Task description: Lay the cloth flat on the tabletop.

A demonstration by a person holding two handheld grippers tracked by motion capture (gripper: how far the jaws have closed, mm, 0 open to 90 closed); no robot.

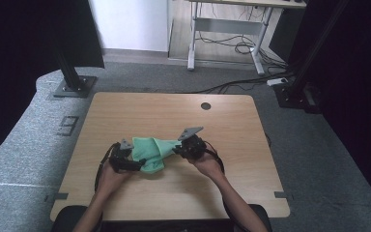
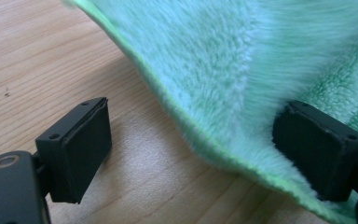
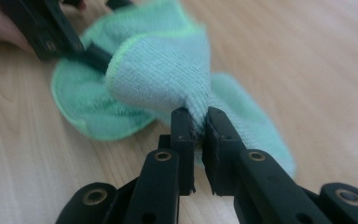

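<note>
The green cloth (image 1: 150, 152) lies bunched on the tabletop (image 1: 140, 108), a little toward the near edge and left of the middle, between the two hands. The right tool (image 3: 199, 125) has its jaws clamped on a pinch of the cloth, which bulges up in a fold just past the pads. The left tool (image 2: 191, 144) stands wide open: one pad rests on bare wood, the other sits on top of the cloth, and the cloth's hem runs across the gap between them without being pressed.

The main risk, as I judge it, lies in that right-hand pinch. The jaws hold a small gathered tuck rather than a clean corner, so if the hand lifts or pulls away, the fabric could slide out, or the cloth could come up twisted instead of spreading flat.

The left tool carries a second risk. If it closes where it stands, it may catch a thick fold or several layers instead of one edge, and then any pull between the hands would tighten the bunch rather than open it. It could also close on nothing if the hem shifts as the right hand tugs.

A hard pull with only one side held would probably drag the whole cloth toward the right edge.
</note>
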